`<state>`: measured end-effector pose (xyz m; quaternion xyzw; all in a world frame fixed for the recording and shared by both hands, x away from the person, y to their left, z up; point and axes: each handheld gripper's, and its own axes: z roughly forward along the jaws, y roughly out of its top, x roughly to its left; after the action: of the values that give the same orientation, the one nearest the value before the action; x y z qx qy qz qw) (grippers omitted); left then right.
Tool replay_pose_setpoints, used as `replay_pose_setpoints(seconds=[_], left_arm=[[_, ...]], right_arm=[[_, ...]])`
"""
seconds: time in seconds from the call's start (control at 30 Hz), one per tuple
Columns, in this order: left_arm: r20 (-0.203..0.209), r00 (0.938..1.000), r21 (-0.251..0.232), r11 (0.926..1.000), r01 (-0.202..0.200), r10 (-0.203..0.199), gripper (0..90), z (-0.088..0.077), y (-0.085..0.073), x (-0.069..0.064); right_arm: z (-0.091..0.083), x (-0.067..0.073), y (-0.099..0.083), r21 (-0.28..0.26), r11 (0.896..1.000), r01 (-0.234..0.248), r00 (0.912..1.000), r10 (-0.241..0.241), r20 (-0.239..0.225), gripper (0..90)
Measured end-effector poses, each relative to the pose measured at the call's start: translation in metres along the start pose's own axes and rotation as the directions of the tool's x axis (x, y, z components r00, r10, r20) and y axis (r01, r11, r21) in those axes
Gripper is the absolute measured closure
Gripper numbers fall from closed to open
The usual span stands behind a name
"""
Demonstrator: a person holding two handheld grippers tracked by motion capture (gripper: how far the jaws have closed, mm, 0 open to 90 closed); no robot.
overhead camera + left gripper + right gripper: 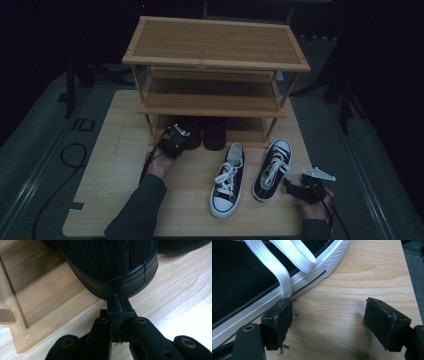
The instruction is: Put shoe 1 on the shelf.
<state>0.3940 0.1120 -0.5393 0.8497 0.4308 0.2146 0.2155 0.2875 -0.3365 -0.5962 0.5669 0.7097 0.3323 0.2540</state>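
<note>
A pair of black shoes stands on the bottom shelf of a wooden shoe rack (215,42); the left black shoe (192,134) is the one in front of my left gripper (180,136). In the left gripper view that gripper (117,305) is shut, with its tips touching the rubber rim of the black shoe (112,262). Two black-and-white sneakers lie on the table, one in the middle (227,181) and one to the right (272,170). My right gripper (292,184) stands open beside the right sneaker (242,277). Its left fingertip rests against the white sole under a lace (284,280).
The rack's top and middle shelves (212,97) are bare. The second black shoe (215,132) sits right of the first. The light wood table (115,165) ends close to the right gripper (332,320). A black cable (72,155) loops on the grey floor at left.
</note>
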Motion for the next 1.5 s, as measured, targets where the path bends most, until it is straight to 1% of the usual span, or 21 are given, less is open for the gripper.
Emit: replay_pose_setpoints(seconds=[0.33, 0.37, 0.5, 0.6, 0.7, 0.77, 0.9, 1.1, 1.3, 1.4, 1.47, 1.5], left_arm=[[0.01, 0.9999, -0.004, 1.0, -0.002, 0.002, 89.9, 0.002, 0.004, -0.001], [0.015, 0.9999, -0.007, 1.0, 0.0, 0.0, 88.9, 0.002, 0.003, -0.001], [0.022, 0.9998, -0.021, 0.9998, 0.002, -0.001, 79.7, -0.002, -0.001, -0.002], [0.04, 0.9992, -0.035, 0.9993, 0.009, -0.008, 69.9, -0.006, -0.007, -0.001], [0.046, 0.9989, -0.045, 0.9989, 0.015, -0.013, 61.7, -0.011, -0.016, 0.001], [0.045, 0.9988, -0.054, 0.9983, 0.023, -0.02, 59.1, -0.013, -0.022, 0.003], [0.047, 0.9977, -0.063, 0.9967, 0.051, -0.048, 53.7, -0.017, -0.033, 0.009], [0.047, 0.9963, -0.073, 0.9946, 0.075, -0.071, 50.2, -0.022, -0.048, 0.014], [0.043, 0.9965, -0.073, 0.9945, 0.074, -0.071, 49.3, -0.025, -0.06, 0.014], [0.047, 0.9959, -0.08, 0.9935, 0.081, -0.077, 49.5, -0.026, -0.064, 0.014], [0.053, 0.9949, -0.089, 0.9919, 0.09, -0.086, 49.5, -0.025, -0.066, 0.013], [0.057, 0.9948, -0.091, 0.9918, 0.089, -0.084, 49.5, -0.025, -0.067, 0.012]], right_arm=[[0.0, 0.0, 0.0, 0.0, 1.0, 0.0, 1.0, 0.0, 0.0, 22.5], [0.0, 0.0, 0.0, 0.0, 1.0, 0.0, 1.0, 0.0, 0.0, 22.5], [0.0, 0.0, 0.0, 0.0, 1.0, 0.0, 1.0, 0.0, 0.0, 22.5], [0.0, 0.0, 0.0, 0.0, 1.0, 0.0, 1.0, 0.0, 0.0, 22.6], [0.0, 0.0, 0.0, 0.0, 1.0, 0.0, 1.0, 0.0, 0.0, 22.5], [0.0, 0.0, 0.0, 0.0, 1.0, 0.0, 1.0, 0.0, 0.0, 22.6], [0.0, 0.0, 0.0, 0.0, 1.0, 0.0, 1.0, 0.0, 0.0, 22.5], [0.0, 0.001, 0.0, 0.006, 1.0, 0.009, 0.9999, -0.008, -0.01, 19.6], [0.0, 0.001, 0.0, 0.006, 1.0, 0.007, 0.9999, -0.007, -0.009, 19.9], [-0.002, 0.002, 0.0, 0.013, 1.0, 0.011, 0.9999, -0.011, -0.013, 25.1], [-0.003, 0.004, 0.001, 0.022, 1.0, 0.02, 0.9996, -0.019, -0.022, 26.3], [-0.003, 0.005, 0.002, 0.025, 0.999, 0.022, 0.9994, -0.021, -0.029, 28.4]])
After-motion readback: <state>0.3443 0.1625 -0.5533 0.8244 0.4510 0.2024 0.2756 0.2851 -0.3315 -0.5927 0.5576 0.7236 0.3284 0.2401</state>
